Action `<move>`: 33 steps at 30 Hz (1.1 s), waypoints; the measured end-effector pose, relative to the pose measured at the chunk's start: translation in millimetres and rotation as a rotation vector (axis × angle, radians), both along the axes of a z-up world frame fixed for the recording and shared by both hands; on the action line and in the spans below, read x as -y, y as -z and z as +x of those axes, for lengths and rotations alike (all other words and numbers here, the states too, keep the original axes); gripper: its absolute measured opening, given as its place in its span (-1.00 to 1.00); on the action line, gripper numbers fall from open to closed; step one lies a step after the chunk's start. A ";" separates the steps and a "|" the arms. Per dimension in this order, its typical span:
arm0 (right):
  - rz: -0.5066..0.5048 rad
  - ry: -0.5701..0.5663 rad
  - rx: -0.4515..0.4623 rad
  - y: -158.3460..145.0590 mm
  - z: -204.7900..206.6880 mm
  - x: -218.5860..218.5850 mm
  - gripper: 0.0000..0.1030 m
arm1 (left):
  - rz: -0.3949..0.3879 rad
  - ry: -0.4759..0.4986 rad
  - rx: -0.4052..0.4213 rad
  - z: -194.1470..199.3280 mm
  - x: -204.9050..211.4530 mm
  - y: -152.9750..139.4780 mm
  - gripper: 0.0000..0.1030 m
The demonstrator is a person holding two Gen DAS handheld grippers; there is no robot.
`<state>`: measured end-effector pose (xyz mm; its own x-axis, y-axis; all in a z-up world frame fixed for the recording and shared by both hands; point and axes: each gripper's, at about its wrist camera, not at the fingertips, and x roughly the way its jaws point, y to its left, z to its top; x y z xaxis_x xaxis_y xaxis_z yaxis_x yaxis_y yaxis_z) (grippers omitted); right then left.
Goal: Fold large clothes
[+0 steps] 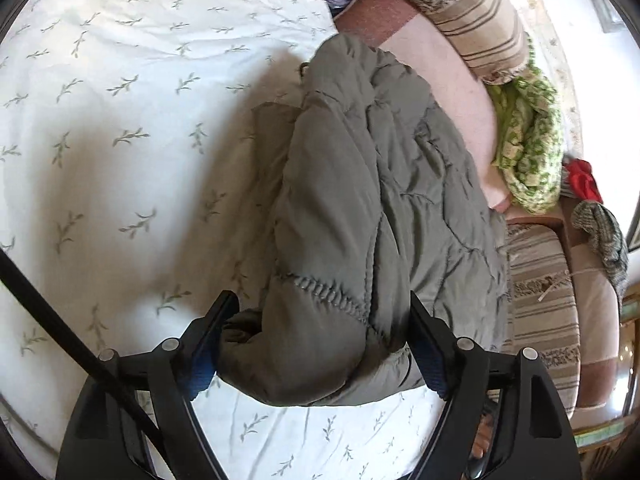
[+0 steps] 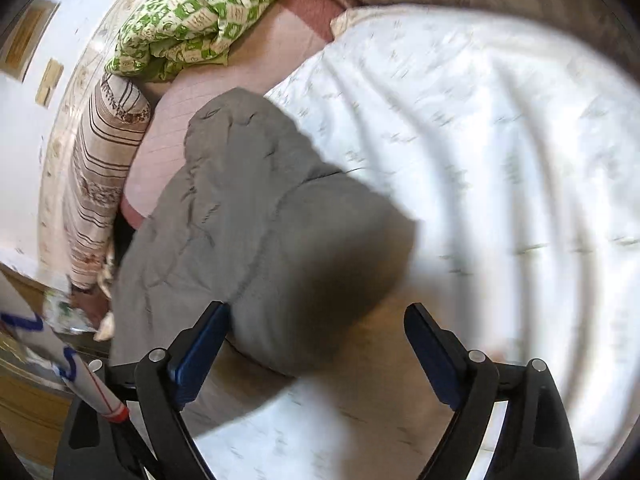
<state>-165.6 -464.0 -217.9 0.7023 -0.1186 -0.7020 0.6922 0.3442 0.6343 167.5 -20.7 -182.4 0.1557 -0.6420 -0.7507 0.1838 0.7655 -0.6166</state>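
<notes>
Garment: I see a grey-green quilted jacket [image 1: 360,216] bunched in a long heap through the centre of the left wrist frame; in the right wrist frame it fills the centre-left [image 2: 256,232].
Surface: it lies on a white leaf-print sheet [image 1: 120,128], with its far end reaching a pink blanket [image 1: 432,64] in the upper right of the left wrist frame.
Left gripper: my left gripper [image 1: 324,320] stands wide, with the near end of the jacket bulging between the fingers; the fabric looks to touch both pads, but I judge that no pinch is made.
Right gripper: my right gripper [image 2: 318,328] is also wide, its left finger just beside the jacket's edge at lower centre, nothing between the pads but sheet.
Image quality: the right wrist view is smeared, so I cannot read fine seams there.
Done so far: the jacket looks gathered into a narrow, lumpy bundle, sides apparently drawn inward.
Left to do: I judge the fold unfinished; the bundle is uneven, and it needs flattening and a fold end to end.
Surroundings: a green patterned cloth [image 1: 528,136] and a striped cushion [image 1: 468,12] sit at the right of the left wrist frame, apart from the jacket.
</notes>
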 end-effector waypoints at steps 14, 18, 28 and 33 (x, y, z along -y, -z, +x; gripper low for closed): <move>-0.458 -0.268 -0.116 -83.2 49.0 -88.8 0.80 | 0.510 -0.076 0.456 -33.0 20.5 -66.8 0.55; -0.562 -0.348 -0.112 -94.7 94.0 -114.8 0.79 | 0.526 -0.093 0.490 -37.5 9.8 -72.5 0.55; -0.632 -0.482 -0.223 -56.7 191.6 -141.9 0.56 | 0.511 -0.027 0.456 -16.9 33.4 -19.1 0.56; -0.594 -0.475 -0.245 -42.5 199.4 -138.3 0.59 | 0.509 -0.040 0.441 0.2 39.9 -15.3 0.56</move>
<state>33.8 -325.7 -175.4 0.6057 -0.2480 -0.7560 0.4826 0.8700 0.1012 167.7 -60.6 -167.1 0.5335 -0.2126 -0.8187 0.3015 0.9521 -0.0508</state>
